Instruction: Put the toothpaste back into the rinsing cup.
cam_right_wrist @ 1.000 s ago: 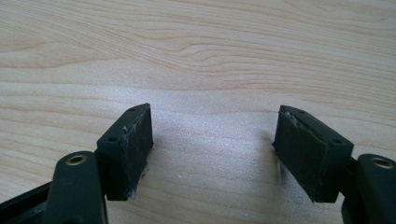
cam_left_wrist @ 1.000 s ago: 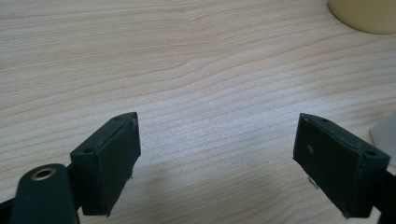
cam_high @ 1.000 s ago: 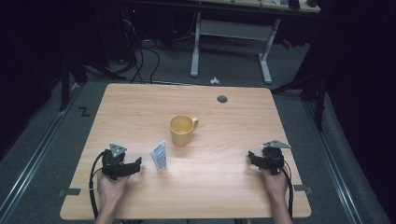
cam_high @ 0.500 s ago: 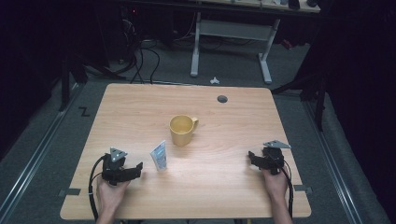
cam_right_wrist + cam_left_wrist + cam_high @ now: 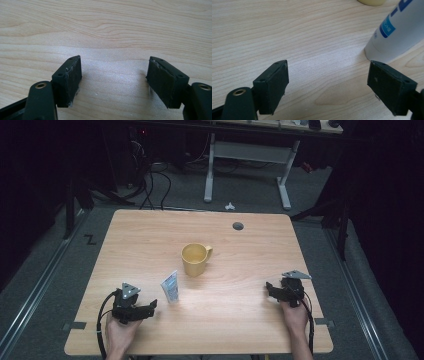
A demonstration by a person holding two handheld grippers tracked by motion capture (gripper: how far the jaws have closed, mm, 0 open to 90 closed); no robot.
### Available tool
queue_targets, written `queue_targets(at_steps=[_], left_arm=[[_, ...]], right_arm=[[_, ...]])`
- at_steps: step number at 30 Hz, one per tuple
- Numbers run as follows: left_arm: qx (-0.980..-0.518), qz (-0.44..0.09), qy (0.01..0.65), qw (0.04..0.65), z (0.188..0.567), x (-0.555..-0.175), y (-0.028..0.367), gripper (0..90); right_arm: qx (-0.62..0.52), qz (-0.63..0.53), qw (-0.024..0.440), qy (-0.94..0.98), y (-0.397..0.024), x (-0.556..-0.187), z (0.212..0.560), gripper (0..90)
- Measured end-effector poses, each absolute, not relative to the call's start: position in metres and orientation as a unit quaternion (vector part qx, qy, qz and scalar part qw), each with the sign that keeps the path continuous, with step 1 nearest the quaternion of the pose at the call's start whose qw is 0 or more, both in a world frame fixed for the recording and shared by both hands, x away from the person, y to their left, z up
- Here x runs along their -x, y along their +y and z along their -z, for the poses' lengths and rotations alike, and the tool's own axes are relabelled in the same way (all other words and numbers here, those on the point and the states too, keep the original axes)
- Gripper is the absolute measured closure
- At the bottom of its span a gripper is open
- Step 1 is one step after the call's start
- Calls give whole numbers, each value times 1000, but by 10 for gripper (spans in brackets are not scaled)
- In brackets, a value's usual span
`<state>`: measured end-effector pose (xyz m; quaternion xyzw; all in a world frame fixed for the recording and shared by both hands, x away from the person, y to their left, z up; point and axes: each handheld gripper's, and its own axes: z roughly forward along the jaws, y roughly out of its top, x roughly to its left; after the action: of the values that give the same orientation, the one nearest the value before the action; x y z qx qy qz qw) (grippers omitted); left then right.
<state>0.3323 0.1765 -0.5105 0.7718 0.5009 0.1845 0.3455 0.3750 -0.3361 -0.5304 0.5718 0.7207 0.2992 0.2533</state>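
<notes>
Left gripper (image 5: 150, 307) has crept toward the tube (image 5: 170, 286), jaws spread, nothing held. Tube stands just in front of the mug (image 5: 194, 259) (mug untouched). Right gripper (image 5: 270, 289) stays parked, well right of the mug, jaws spread. Grasp on tube looks next.

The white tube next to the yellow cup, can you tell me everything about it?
The tube is white, looks like soft plastic, and has blue print on its side. It stands upright on its wide cap end on the wooden table, its flat end up. It stands a little in front and to the left of the yellow mug, not touching it. The left gripper is open close beside it, apart.
</notes>
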Motion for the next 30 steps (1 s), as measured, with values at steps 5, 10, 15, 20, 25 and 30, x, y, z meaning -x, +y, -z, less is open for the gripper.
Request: queue_targets(at_steps=[5, 10, 15, 20, 25, 30], left_arm=[[-771, -183, 499, 352, 509, -328, 174, 186], [-776, -177, 490, 354, 508, -323, 169, 201], [-780, -174, 480, 362, 507, -319, 163, 226], [-785, -172, 472, 363, 506, -317, 159, 234], [-790, -170, 463, 365, 505, -317, 154, 243], [-797, -167, 453, 363, 504, -317, 147, 244]], right_arm=[[-572, -299, 253, 721, -336, -375, 530, 282], [-572, -299, 253, 721, -336, -375, 530, 282], [-572, -299, 253, 721, -336, -375, 530, 282], [-572, -299, 253, 721, -336, -375, 530, 282], [-572, -299, 253, 721, -336, -375, 530, 282], [-572, -299, 253, 721, -336, -375, 530, 282]])
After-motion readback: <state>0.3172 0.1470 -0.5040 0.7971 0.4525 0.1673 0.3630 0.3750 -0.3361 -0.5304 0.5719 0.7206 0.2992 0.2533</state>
